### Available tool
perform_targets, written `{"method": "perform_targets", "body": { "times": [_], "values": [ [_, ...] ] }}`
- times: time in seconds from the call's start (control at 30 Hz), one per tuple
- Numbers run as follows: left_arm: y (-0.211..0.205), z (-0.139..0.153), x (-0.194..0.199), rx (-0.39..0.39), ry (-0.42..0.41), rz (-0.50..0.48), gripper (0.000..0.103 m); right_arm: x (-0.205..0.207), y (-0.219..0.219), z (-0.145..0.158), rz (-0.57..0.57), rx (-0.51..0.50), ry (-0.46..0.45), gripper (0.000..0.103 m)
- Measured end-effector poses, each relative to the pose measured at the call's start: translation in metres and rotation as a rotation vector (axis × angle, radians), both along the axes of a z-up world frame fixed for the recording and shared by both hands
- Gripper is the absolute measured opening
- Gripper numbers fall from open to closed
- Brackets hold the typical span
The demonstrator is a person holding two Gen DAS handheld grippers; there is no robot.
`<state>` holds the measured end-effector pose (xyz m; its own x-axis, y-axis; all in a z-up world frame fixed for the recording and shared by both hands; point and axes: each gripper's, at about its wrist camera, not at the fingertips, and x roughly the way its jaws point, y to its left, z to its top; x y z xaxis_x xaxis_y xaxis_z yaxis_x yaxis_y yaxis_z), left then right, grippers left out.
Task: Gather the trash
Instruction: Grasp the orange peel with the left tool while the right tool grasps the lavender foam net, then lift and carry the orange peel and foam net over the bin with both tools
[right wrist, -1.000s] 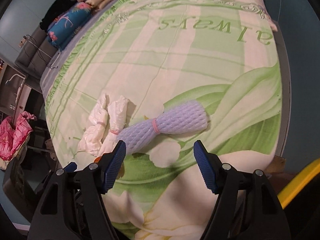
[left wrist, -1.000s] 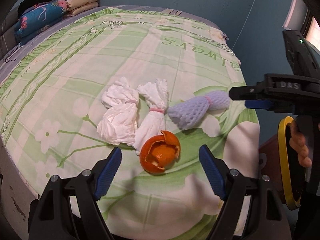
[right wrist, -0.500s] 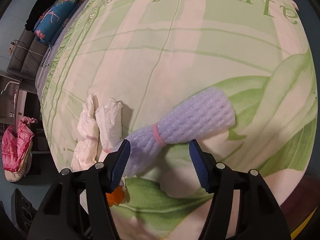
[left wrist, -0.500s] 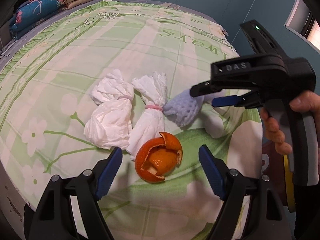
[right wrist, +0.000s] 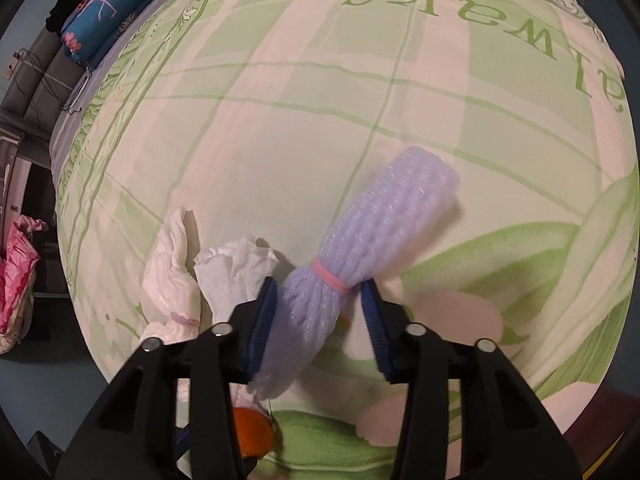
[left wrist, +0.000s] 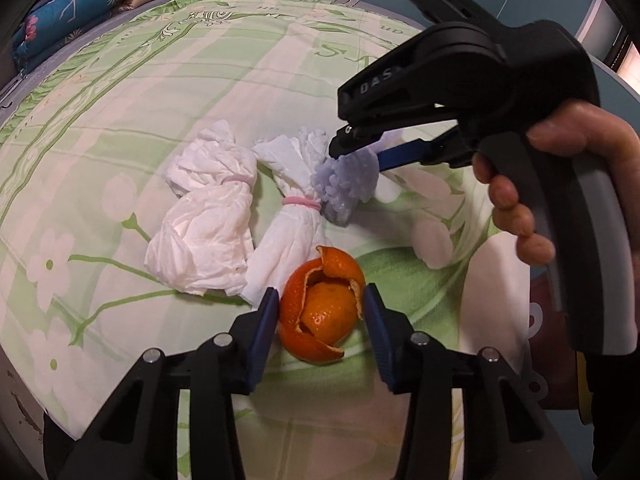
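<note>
An orange peel (left wrist: 320, 312) lies on the green floral bedsheet (left wrist: 120, 92). My left gripper (left wrist: 320, 320) is closed around it, both blue pads touching its sides. Two white tissue bundles tied with pink bands (left wrist: 208, 224) (left wrist: 292, 208) lie just behind it. A lilac foam net tied with a pink band (right wrist: 360, 268) sits between the pads of my right gripper (right wrist: 320, 316), which is closed on its narrow end. The net (left wrist: 348, 184) and right gripper (left wrist: 360, 152) also show in the left wrist view. The peel (right wrist: 252, 428) shows below my right fingers.
The bed's near edge runs just under both grippers, with dark floor beyond. Pillows and folded bedding (left wrist: 80, 4) lie at the far left corner. A pink bag (right wrist: 16, 280) sits on the floor left of the bed. A blue wall stands behind.
Both grippers moved forward and closed: the left onto the orange peel, the right onto the foam net. The net's far end has swung and tilted up.
</note>
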<state>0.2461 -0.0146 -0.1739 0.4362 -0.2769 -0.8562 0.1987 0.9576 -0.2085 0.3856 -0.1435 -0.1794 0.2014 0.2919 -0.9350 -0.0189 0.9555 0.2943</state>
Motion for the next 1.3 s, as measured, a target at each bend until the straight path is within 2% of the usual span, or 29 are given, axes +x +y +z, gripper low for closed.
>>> {"method": "perform_targets", "body": {
  "times": [0.17,0.3,0.6,0.8,1.0,1.3],
  "values": [
    [0.002,0.002,-0.003,-0.006,0.0,-0.006,0.038,-0.002,0.01,-0.001,0.027,-0.039,-0.027,0.026],
    [0.005,0.005,-0.006,-0.023,0.004,-0.002,0.037,-0.007,0.006,0.004,0.03,-0.024,-0.037,0.023],
    [0.011,0.036,-0.029,-0.058,-0.053,-0.012,0.037,-0.044,-0.014,0.044,0.053,0.017,-0.112,0.021],
    [0.005,0.069,-0.058,-0.039,-0.155,-0.04,0.037,-0.077,-0.037,0.074,0.048,0.101,-0.152,0.022],
    [-0.005,0.114,-0.089,-0.049,-0.271,-0.079,0.037,-0.129,-0.072,0.113,0.03,0.137,-0.253,0.022],
    [-0.039,0.173,-0.131,-0.053,-0.441,-0.156,0.037,-0.204,-0.142,0.158,-0.067,0.173,-0.386,0.022]
  ]
}}
